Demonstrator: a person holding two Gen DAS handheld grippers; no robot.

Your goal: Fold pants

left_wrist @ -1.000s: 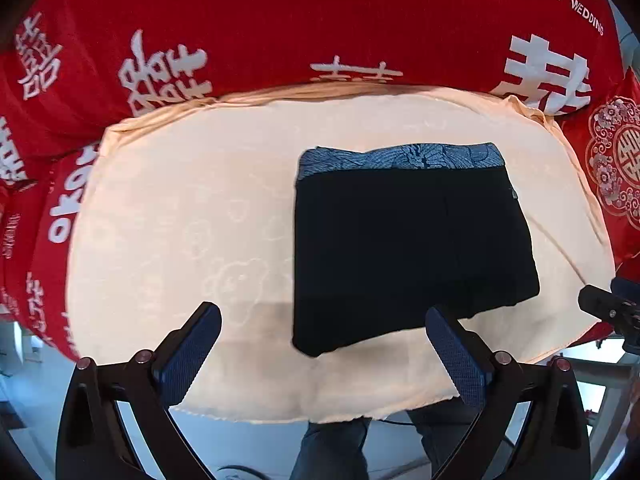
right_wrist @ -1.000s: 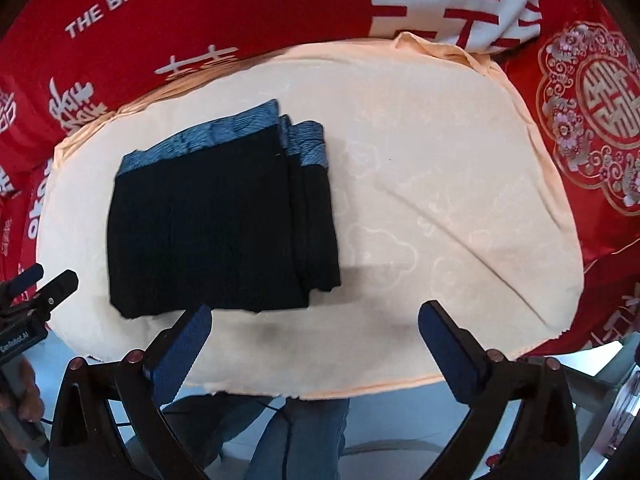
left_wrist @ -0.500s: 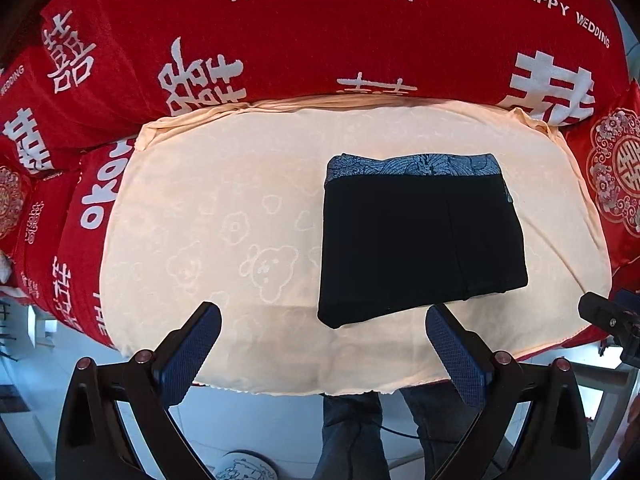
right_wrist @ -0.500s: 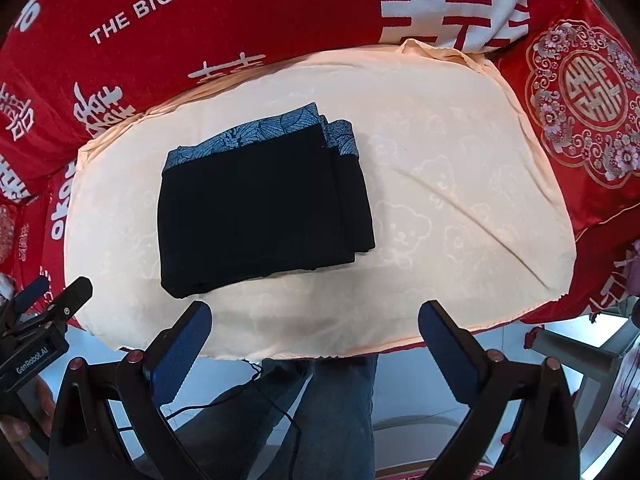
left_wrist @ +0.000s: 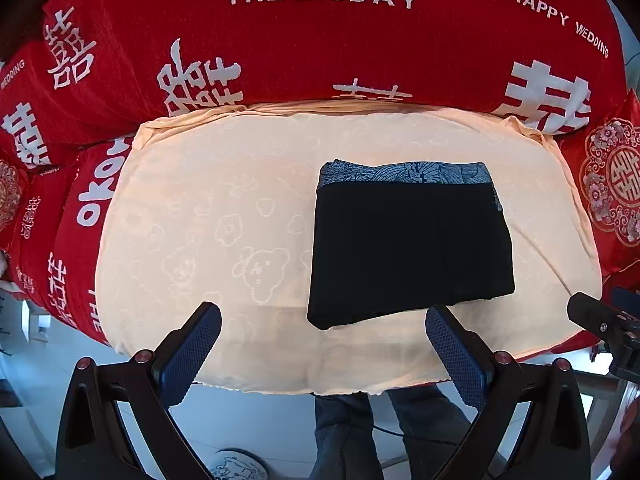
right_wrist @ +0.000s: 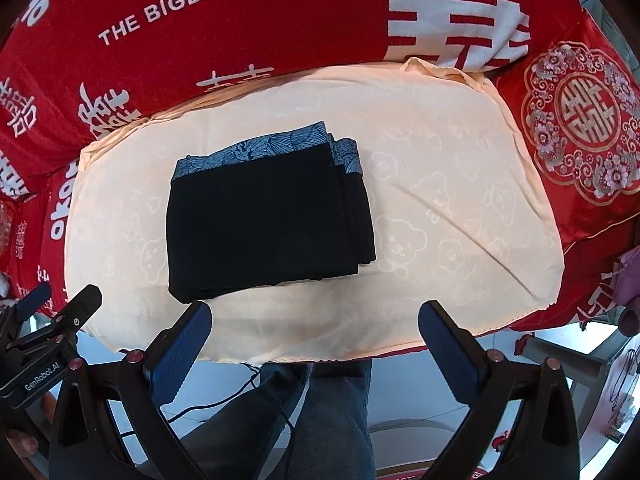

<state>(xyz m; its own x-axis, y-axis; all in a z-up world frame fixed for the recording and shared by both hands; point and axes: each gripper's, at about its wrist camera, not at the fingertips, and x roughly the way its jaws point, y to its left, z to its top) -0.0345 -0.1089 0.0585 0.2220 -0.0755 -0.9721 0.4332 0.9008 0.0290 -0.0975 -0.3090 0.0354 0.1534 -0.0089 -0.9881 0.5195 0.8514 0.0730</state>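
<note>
The black pants [left_wrist: 410, 248] lie folded into a flat rectangle on the peach cushion [left_wrist: 208, 216], with the blue patterned waistband at the far edge. They also show in the right wrist view [right_wrist: 264, 216], with stacked layers visible at their right side. My left gripper [left_wrist: 322, 338] is open and empty, held above the cushion's near edge, apart from the pants. My right gripper [right_wrist: 314, 338] is open and empty, also back from the pants.
The cushion [right_wrist: 460, 208] sits on a red sofa [left_wrist: 320, 48] with white lettering. A red embroidered pillow [right_wrist: 580, 128] lies at the right. The person's legs [right_wrist: 320, 408] and the floor are below the cushion's front edge.
Both grippers have pulled back and up from the cushion; the pants look smaller and farther away. The pants have not moved.
</note>
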